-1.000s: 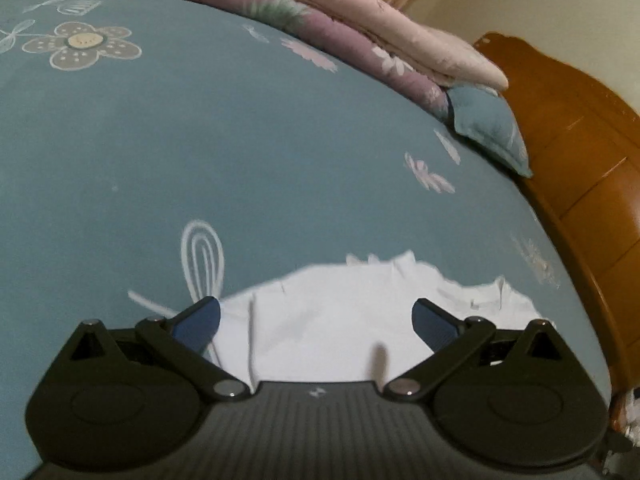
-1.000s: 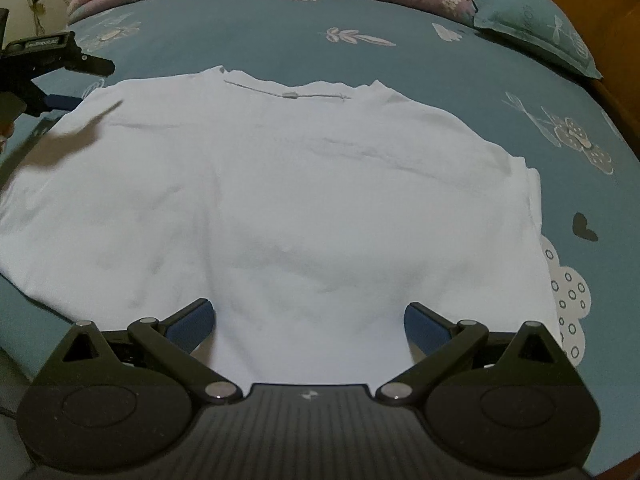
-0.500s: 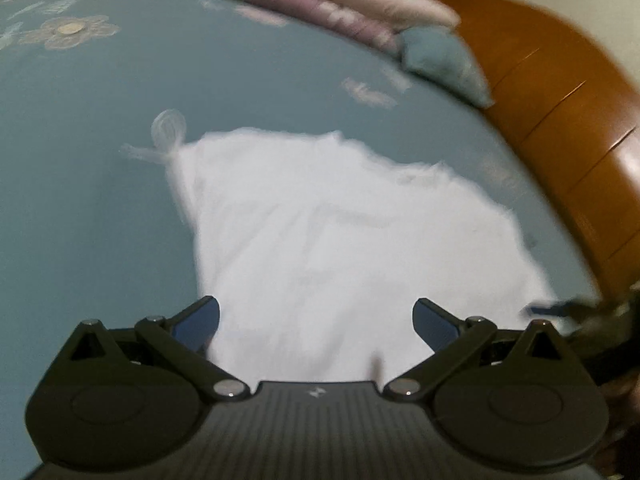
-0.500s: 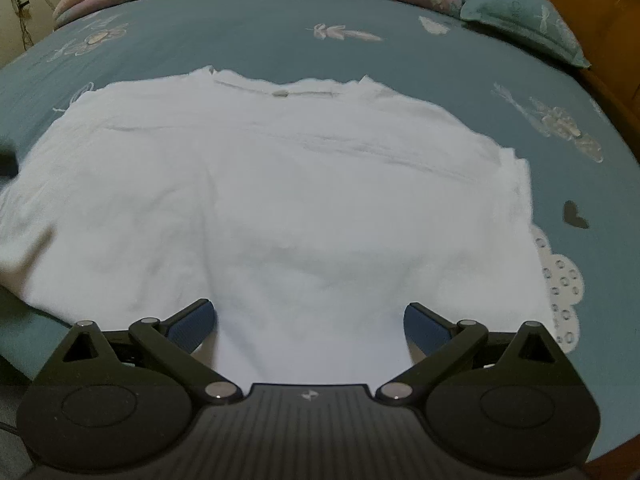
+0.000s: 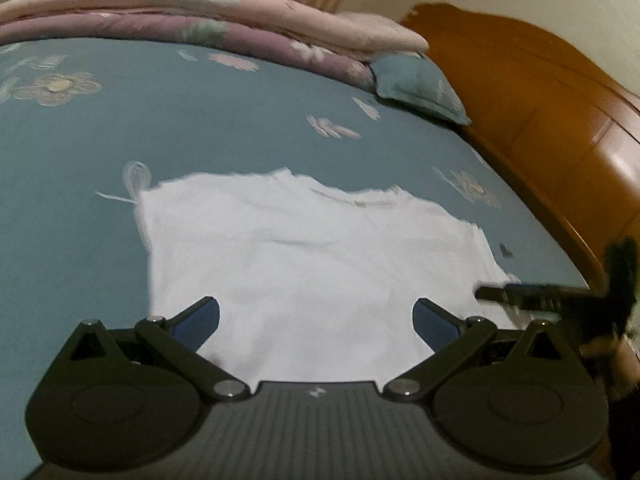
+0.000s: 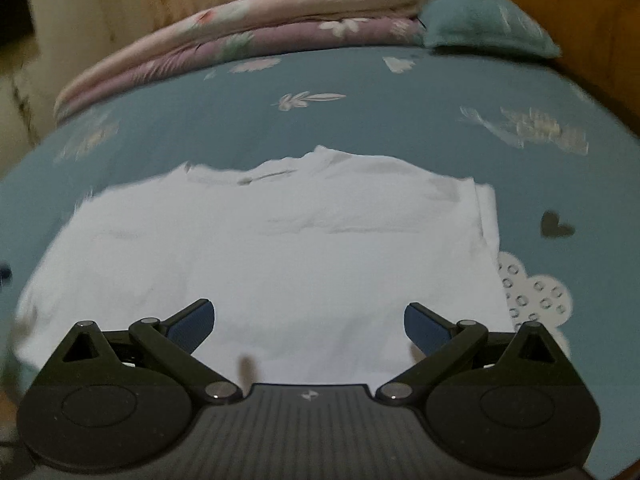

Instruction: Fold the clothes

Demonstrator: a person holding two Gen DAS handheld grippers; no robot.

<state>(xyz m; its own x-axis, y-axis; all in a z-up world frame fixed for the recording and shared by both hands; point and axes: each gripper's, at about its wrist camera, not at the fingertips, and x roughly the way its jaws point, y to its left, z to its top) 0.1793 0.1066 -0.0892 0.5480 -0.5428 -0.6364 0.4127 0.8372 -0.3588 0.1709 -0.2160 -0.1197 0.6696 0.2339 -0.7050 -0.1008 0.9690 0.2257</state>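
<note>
My left gripper (image 5: 316, 320) is spread wide with nothing between its blue pads, hovering over the near edge of the white shirt (image 5: 312, 264), which lies flat on the teal bedsheet (image 5: 240, 128). My right gripper (image 6: 308, 320) is equally wide and empty, above the shirt's near hem.

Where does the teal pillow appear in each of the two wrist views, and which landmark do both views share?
Left wrist view: the teal pillow lies upper right of centre, beside the wooden headboard.
Right wrist view: the pillow lies at the top right, at the end of the folded quilts.
Shared landmark: the white shirt, spread flat on the bed in front of both grippers.
</note>
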